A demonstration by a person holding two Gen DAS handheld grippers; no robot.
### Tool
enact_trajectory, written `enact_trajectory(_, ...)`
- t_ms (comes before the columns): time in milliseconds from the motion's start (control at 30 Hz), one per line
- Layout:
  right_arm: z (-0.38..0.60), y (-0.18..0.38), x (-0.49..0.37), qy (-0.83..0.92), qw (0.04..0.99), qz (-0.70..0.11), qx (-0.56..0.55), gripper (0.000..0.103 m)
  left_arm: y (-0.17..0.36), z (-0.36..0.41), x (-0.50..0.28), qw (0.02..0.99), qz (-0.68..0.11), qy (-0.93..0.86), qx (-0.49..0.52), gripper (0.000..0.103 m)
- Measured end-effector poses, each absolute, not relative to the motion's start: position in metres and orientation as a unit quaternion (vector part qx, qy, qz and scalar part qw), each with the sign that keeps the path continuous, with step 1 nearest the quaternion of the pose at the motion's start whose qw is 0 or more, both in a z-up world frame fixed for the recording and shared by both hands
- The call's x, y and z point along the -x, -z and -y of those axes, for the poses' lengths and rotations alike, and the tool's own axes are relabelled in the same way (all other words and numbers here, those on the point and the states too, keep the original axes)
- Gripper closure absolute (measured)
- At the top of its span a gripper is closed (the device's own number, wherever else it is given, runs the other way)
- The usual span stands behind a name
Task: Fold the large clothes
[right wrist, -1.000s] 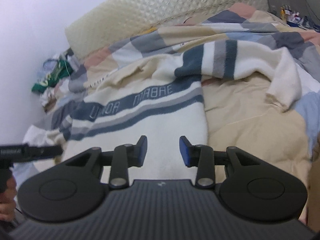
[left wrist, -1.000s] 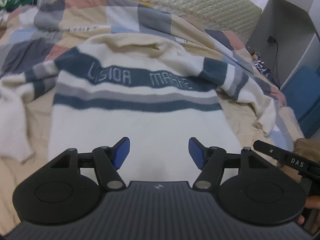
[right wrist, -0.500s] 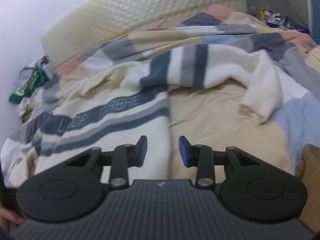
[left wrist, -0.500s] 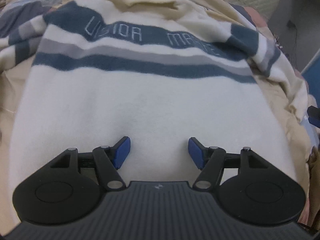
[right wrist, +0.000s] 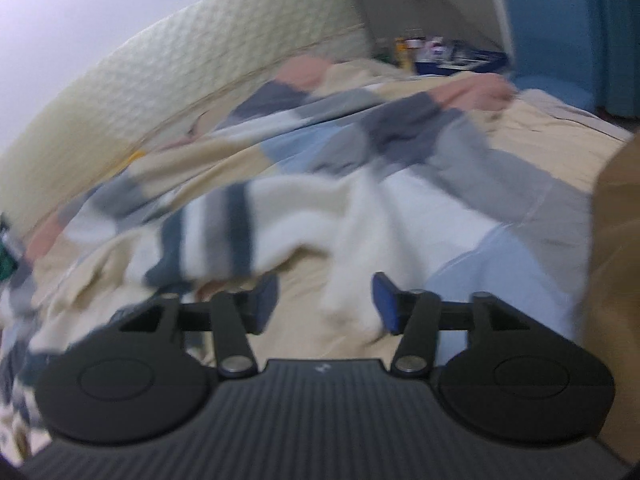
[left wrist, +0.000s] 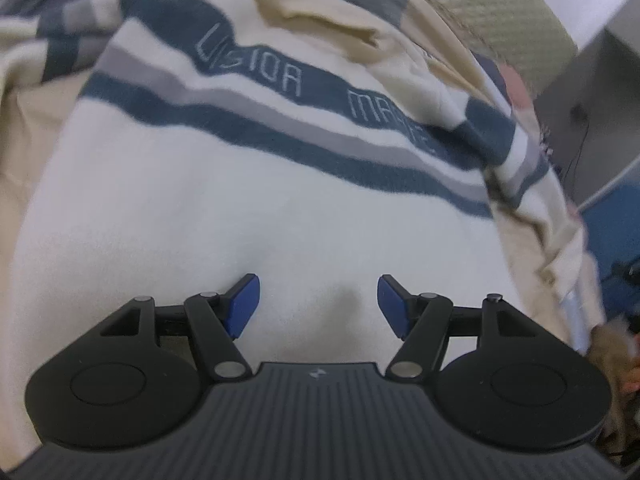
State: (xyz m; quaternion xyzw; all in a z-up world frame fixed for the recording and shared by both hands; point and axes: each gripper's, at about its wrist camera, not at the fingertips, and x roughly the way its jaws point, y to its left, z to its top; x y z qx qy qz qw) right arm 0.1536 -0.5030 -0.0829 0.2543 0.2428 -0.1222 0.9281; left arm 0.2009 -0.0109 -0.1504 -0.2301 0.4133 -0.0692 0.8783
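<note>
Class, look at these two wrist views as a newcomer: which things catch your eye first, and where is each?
First, the cream sweater with navy and grey stripes, spread flat and filling the left wrist view. Next, its striped sleeve, lying across the patchwork bedspread. Low in that view, the right hand-held gripper has just been opening, with nothing pressed between its pads.

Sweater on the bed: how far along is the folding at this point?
Early. Done: the sweater lies spread flat on the bed, lettered stripe showing. In hand: nothing gripped. The left tongs hover open over its white lower body; the right tongs have just been opening, with the striped sleeve ahead and its white cuff end between the pads, unclamped. Left: both sleeves and every body fold.
</note>
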Motion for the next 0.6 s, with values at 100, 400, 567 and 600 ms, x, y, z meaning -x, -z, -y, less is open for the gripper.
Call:
enact_trajectory(100,0.531,0.084,-0.155,0.140,0.929,-0.225,-0.258,0.019,0.151,0.002,-0.202,0.868,-0.416,0.072,0.261,0.033)
enact_trajectory(400,0.548,0.111,-0.195,0.124,0.913,-0.297,-0.249,0.019,0.155,-0.006,-0.209,0.856,-0.416,0.078,0.298,0.033)
enact_trajectory(567,0.505,0.133,-0.236,0.107,0.910,-0.352,-0.190,0.019,0.156,-0.003,-0.213,0.863,-0.406,0.089,0.286,0.033)
enact_trajectory(600,0.497,0.139,-0.245,0.111,0.906,-0.365,-0.183,0.020,0.156,-0.004,-0.215,0.864,-0.404,0.092,0.285,0.033)
